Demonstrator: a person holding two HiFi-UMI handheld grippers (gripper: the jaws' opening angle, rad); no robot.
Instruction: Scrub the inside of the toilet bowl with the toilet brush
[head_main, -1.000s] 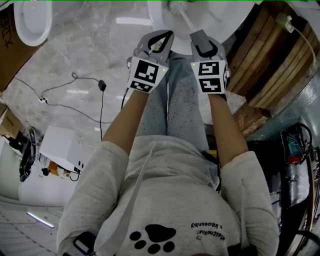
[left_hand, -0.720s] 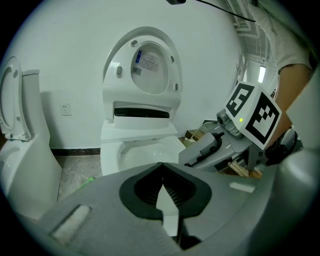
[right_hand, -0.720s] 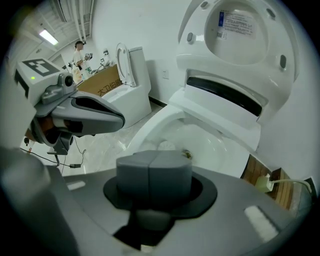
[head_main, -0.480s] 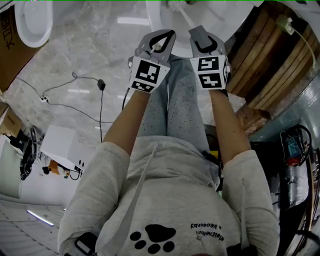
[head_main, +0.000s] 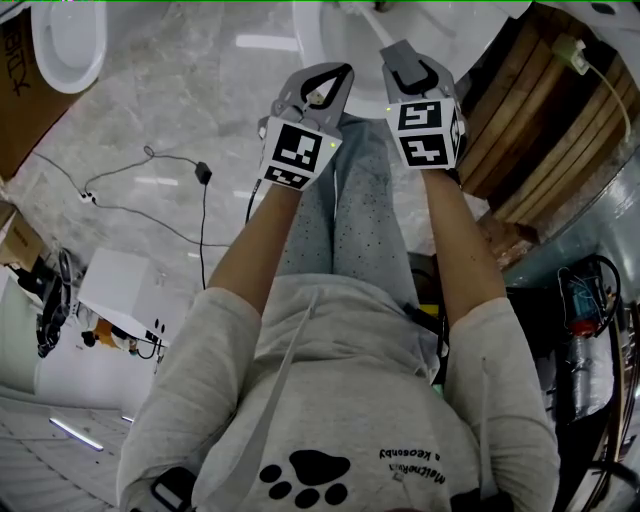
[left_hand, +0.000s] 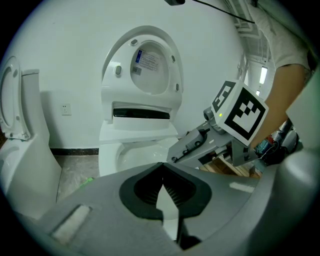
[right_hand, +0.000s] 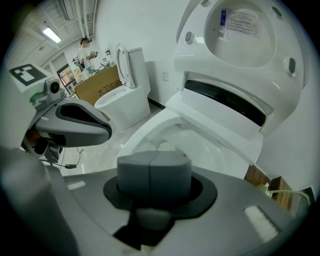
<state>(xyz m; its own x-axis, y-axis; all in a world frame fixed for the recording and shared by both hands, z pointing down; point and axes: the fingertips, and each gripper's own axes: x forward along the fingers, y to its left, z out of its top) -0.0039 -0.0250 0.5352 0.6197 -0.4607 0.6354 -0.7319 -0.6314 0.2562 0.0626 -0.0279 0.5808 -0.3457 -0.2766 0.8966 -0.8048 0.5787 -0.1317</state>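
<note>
The white toilet bowl lies at the top of the head view, with its lid raised. My right gripper is shut on the toilet brush, whose thin white handle runs up-left from the jaws over the bowl. In the right gripper view the closed pads hide the handle, and the bowl's inside shows just beyond them. My left gripper hovers beside the right one in front of the bowl. Its jaws are shut on nothing. The right gripper shows on the right of the left gripper view.
A second toilet stands at far left beside a cardboard box. Wooden slats lie right of the bowl. A cable trails over the marble floor, and a white box sits lower left. A person stands far back.
Both grippers have crept forward toward the bowl, the right one also slightly rightward. The brush head has slid past the top edge of the head view.
</note>
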